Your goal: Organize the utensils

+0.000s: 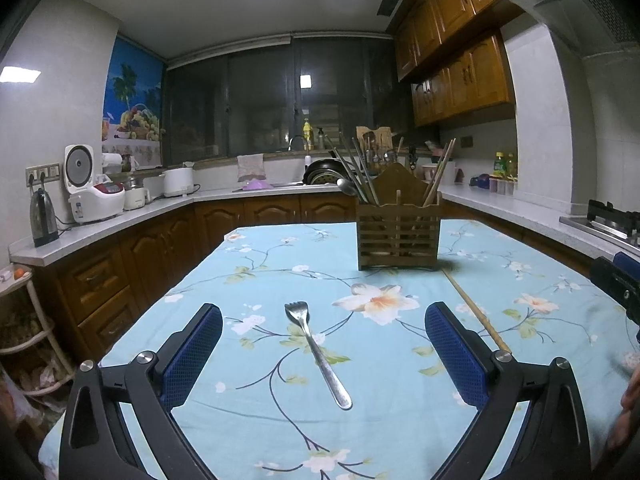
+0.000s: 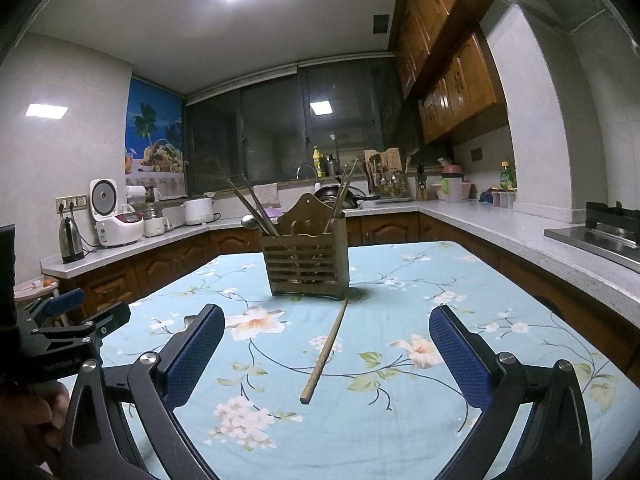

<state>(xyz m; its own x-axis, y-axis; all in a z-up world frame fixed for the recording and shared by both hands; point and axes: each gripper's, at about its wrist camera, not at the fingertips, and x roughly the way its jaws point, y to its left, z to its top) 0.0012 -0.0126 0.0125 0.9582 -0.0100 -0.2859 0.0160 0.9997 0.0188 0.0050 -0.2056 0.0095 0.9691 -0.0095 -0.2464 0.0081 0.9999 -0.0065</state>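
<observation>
A metal fork [image 1: 316, 350] lies on the floral tablecloth [image 1: 248, 272], tines pointing away, between the wide-open fingers of my left gripper [image 1: 323, 324]. A wooden chopstick [image 2: 325, 350] lies on the cloth between the spread fingers of my right gripper [image 2: 327, 326], which is open and empty; the same chopstick [image 1: 478, 312] shows in the left wrist view. Further back stands a slatted wooden utensil holder [image 1: 398, 232] [image 2: 306, 266] with chopsticks and a spoon in it. The chopstick's far end reaches the holder's base.
The table is ringed by kitchen counters [image 1: 120, 220] with a kettle [image 1: 43, 218], rice cooker [image 1: 94, 190] and a gas stove [image 2: 600, 232] at the right. The right gripper's body [image 1: 618, 284] sits at the right edge; the left gripper [image 2: 68, 328] and a hand show at far left.
</observation>
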